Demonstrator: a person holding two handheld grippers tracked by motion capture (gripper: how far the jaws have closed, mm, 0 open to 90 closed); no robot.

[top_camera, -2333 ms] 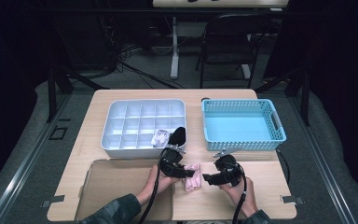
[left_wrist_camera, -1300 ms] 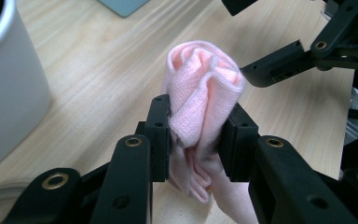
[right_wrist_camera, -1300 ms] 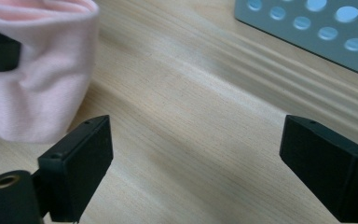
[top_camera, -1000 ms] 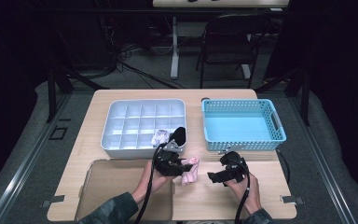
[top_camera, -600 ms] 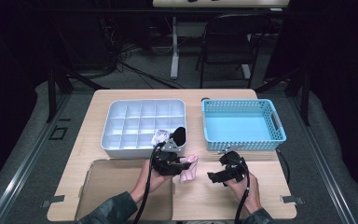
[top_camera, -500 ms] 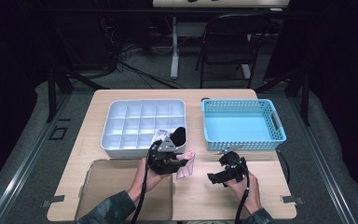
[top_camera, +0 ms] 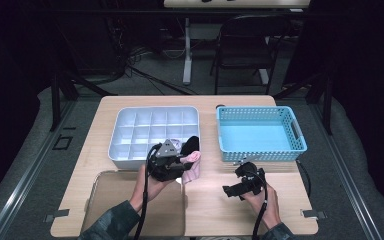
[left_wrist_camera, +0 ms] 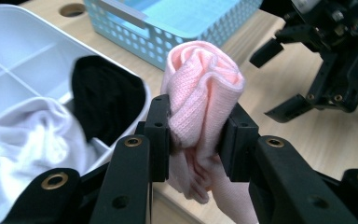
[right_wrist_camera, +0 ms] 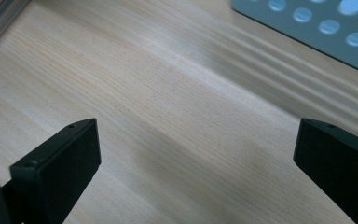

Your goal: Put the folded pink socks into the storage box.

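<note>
My left gripper (top_camera: 179, 165) is shut on a rolled pink cloth (top_camera: 193, 166), held above the table at the front right corner of the white divided tray (top_camera: 130, 131). In the left gripper view both pads squeeze the pink cloth (left_wrist_camera: 200, 91), whose loose end hangs below. A black cloth (left_wrist_camera: 105, 95) and a white cloth (left_wrist_camera: 28, 135) lie in the tray's nearest compartments. My right gripper (top_camera: 234, 182) hovers low over bare wood to the right. Its jaws have just been opening and stand wide apart with nothing between them (right_wrist_camera: 198, 144).
A light blue perforated basket (top_camera: 260, 111) with nothing in it stands at the back right, and its wall (right_wrist_camera: 307, 18) is close ahead of the right gripper. A flat brown tray (top_camera: 115, 197) lies at the front left, under the left forearm.
The left gripper has lifted the pink cloth off the table and carried it toward the white tray. The right gripper let the cloth go earlier, drew off to the right and has stayed there.
</note>
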